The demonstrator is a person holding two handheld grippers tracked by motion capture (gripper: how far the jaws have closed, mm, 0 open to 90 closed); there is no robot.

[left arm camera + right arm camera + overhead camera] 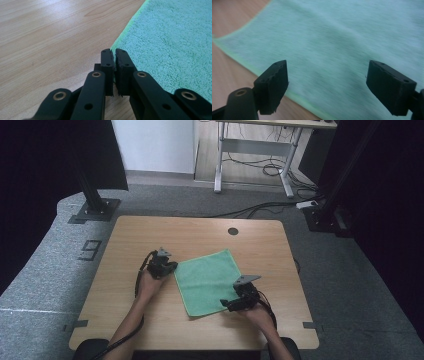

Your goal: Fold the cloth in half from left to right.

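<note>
Cloth (207, 281), one, green, lies flat at the centre of the table (150, 232). Two grippers flank it: left gripper (170, 268) at the cloth's 9 o'clock edge, jaws closed with nothing visibly pinched; right gripper (227, 304) at 5 o'clock, jaws spread wide over the cloth.

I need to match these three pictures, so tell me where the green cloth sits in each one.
High view: the green cloth lies at the table's middle, between both tongs.
Left gripper view: it fills the right half, its corner at the shut left tongs.
Right gripper view: it covers most of the picture, beyond the open right tongs.
Shared landmark: the cloth's light green hem on the wooden table.
</note>
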